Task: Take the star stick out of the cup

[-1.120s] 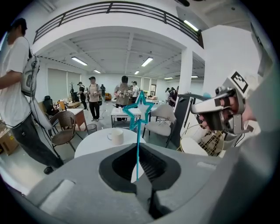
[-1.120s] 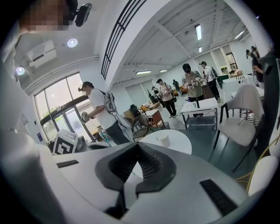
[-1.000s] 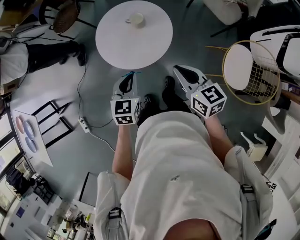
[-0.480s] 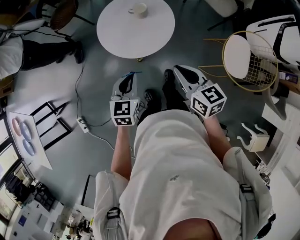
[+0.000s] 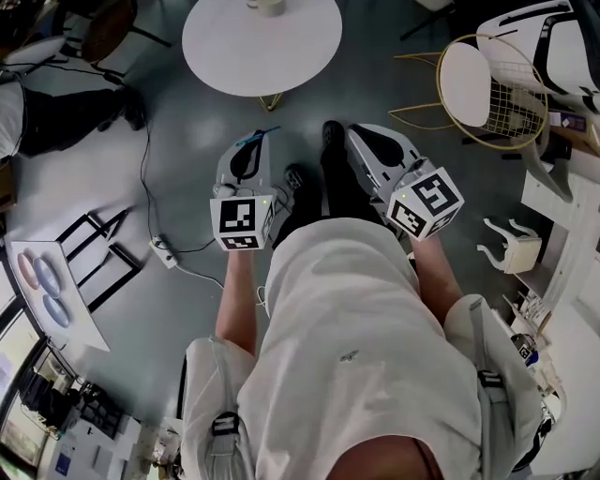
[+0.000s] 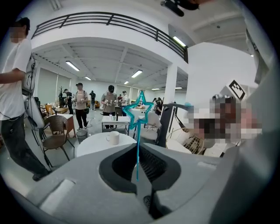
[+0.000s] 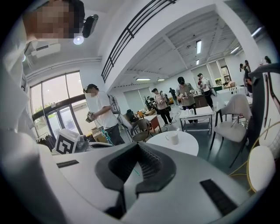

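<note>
My left gripper (image 5: pixel 255 142) is shut on the thin teal star stick (image 5: pixel 263 134), held low in front of the person's body. In the left gripper view the stick (image 6: pixel 138 148) rises upright from between the pads, its outlined star (image 6: pixel 140 114) well above the left gripper (image 6: pixel 137 153). The white cup (image 6: pixel 113 138) stands on the round white table (image 6: pixel 94 146) some way off, clear of the stick. The top edge of the head view cuts off the cup (image 5: pixel 265 5). My right gripper (image 5: pixel 358 133) is shut with nothing in it; the right gripper view shows the right gripper (image 7: pixel 136 153) and the cup (image 7: pixel 173 138).
The round table (image 5: pixel 262 42) stands ahead on the grey floor. A gold wire chair (image 5: pixel 487 89) is at the right, a small white stool (image 5: pixel 511 253) beside it. A cable and power strip (image 5: pixel 164 248) lie at the left. A person (image 5: pixel 56 112) sits at far left; several people stand farther back.
The table and cup have slid toward the top of the head view, so they lie farther away. Both grippers keep their pose, the left still holding the star stick.
</note>
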Action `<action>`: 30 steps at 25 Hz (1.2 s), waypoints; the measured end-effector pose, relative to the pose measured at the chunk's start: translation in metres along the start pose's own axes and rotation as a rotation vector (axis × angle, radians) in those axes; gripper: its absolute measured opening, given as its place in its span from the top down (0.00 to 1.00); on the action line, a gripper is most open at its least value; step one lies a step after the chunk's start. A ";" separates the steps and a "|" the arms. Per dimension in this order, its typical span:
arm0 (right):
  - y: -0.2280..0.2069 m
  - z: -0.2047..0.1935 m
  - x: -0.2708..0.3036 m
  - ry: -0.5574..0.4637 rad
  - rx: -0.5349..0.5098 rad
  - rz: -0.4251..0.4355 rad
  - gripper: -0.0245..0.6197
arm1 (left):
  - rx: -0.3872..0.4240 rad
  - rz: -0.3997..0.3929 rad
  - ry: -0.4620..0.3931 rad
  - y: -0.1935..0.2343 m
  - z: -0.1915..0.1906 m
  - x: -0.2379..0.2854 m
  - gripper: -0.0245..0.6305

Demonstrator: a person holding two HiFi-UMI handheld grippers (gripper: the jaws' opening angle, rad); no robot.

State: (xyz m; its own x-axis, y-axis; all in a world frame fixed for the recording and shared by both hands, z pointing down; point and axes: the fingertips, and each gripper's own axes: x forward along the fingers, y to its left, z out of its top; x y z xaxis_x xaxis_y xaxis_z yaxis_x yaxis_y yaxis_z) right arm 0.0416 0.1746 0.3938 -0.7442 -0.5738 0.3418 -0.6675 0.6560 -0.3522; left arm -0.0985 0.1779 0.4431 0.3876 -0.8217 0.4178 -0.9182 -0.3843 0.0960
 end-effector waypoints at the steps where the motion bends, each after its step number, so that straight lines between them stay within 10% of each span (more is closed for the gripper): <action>1: 0.004 -0.003 -0.002 -0.001 -0.001 -0.003 0.95 | -0.002 -0.006 -0.001 -0.001 -0.002 -0.003 0.93; 30: 0.040 0.003 -0.015 -0.035 -0.094 0.035 0.95 | 0.014 0.037 -0.077 0.008 0.016 -0.042 0.93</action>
State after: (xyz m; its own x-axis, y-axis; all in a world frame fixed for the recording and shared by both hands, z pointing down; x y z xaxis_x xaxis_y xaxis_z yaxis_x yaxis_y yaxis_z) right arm 0.0258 0.2086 0.3721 -0.7687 -0.5651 0.2995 -0.6371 0.7181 -0.2801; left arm -0.1213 0.2027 0.4115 0.3589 -0.8654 0.3497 -0.9311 -0.3582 0.0691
